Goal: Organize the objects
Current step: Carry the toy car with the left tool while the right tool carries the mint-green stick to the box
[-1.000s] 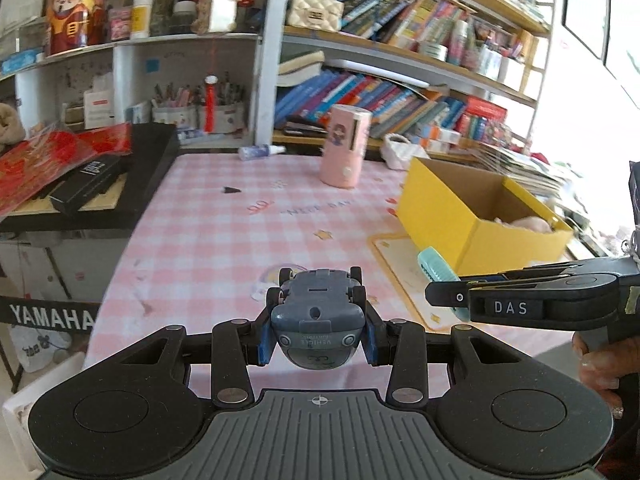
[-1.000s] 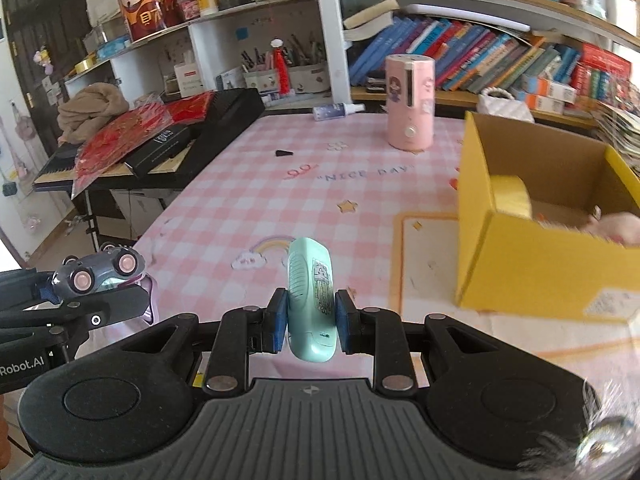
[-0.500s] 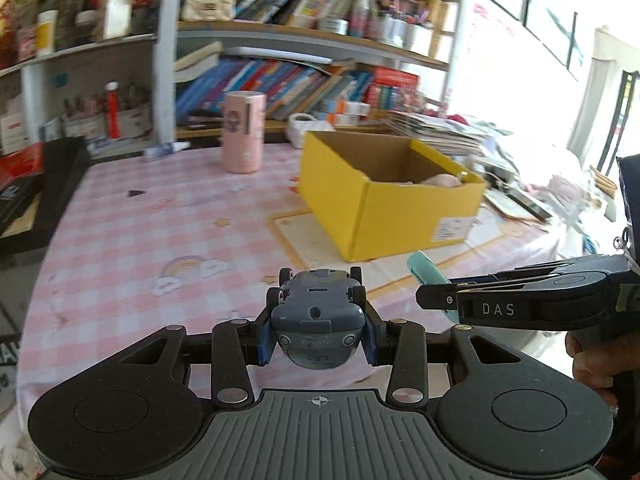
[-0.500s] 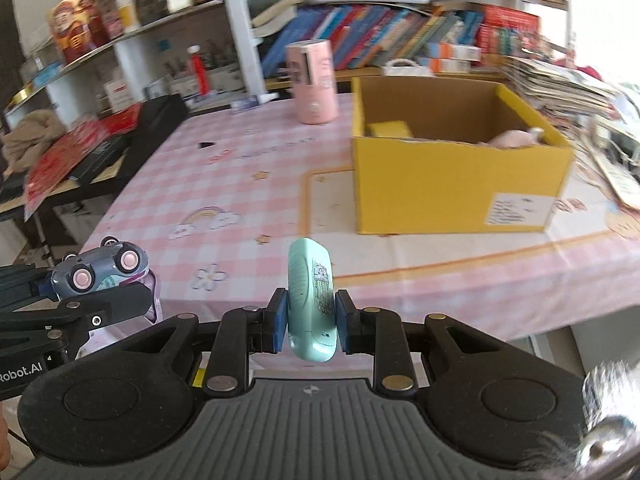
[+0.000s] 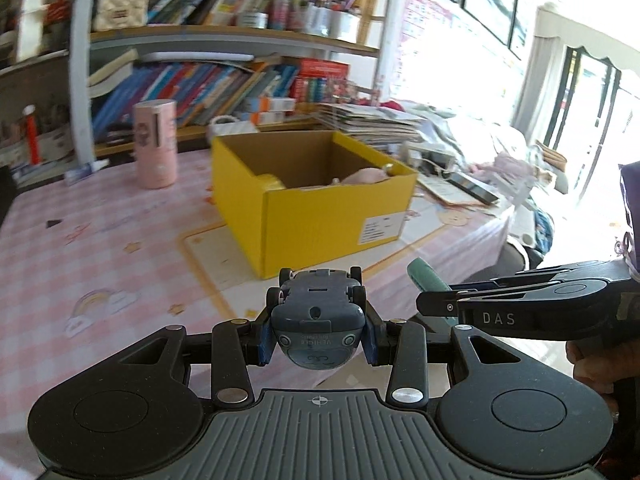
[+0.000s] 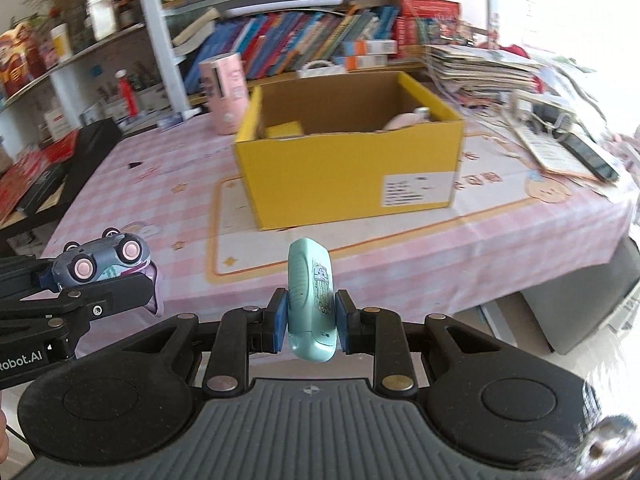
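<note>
1. The left gripper is pinching a grey-blue toy car between its blue pads, holding it in the air off the table's near edge.
2. The right gripper is clamping a mint-green oval case upright between its pads, also hanging just off that near edge.
3. The yellow cardboard box is standing open-topped toward the table's far right part, with a pink item and a yellow piece lying inside.
4. A bare stretch of the pink checked tablecloth is lying open between the near edge and the box, and wider still to the box's left.
5. A pink cylinder is standing near the far edge, left of the box.
6. Bookshelves are filling the wall behind, and stacked papers are crowding the far right corner.
</note>
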{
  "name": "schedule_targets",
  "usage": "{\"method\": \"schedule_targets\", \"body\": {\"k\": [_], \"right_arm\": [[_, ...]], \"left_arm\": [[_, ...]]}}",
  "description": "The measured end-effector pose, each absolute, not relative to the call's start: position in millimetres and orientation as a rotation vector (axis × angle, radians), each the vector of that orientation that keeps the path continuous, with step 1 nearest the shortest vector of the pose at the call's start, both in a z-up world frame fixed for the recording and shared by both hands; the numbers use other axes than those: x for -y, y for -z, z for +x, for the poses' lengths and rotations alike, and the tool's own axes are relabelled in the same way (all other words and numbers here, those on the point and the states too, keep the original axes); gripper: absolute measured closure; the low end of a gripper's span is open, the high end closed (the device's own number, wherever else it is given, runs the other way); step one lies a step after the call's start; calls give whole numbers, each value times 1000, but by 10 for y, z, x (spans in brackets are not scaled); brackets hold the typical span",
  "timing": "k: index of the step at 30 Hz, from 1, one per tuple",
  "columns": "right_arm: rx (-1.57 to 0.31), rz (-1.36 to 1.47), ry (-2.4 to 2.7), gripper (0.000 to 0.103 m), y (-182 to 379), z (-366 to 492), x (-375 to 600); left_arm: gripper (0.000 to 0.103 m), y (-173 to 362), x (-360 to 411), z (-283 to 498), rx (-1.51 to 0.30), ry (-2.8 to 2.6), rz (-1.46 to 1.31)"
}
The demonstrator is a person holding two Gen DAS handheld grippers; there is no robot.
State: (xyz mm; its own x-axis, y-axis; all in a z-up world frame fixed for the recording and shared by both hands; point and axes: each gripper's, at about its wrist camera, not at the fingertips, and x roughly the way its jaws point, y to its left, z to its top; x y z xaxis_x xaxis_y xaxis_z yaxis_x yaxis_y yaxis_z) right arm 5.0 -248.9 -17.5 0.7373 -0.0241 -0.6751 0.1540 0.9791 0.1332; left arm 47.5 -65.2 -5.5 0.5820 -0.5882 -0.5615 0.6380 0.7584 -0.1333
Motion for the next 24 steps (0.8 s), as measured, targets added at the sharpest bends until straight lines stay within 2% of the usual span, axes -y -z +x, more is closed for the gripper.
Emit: {"method": "schedule_targets", "body": {"k": [24], "right_arm": [[-737, 196, 75, 80, 110, 601, 3266]], "left_arm": [[64, -65, 1374, 984, -593, 673, 90]]}}
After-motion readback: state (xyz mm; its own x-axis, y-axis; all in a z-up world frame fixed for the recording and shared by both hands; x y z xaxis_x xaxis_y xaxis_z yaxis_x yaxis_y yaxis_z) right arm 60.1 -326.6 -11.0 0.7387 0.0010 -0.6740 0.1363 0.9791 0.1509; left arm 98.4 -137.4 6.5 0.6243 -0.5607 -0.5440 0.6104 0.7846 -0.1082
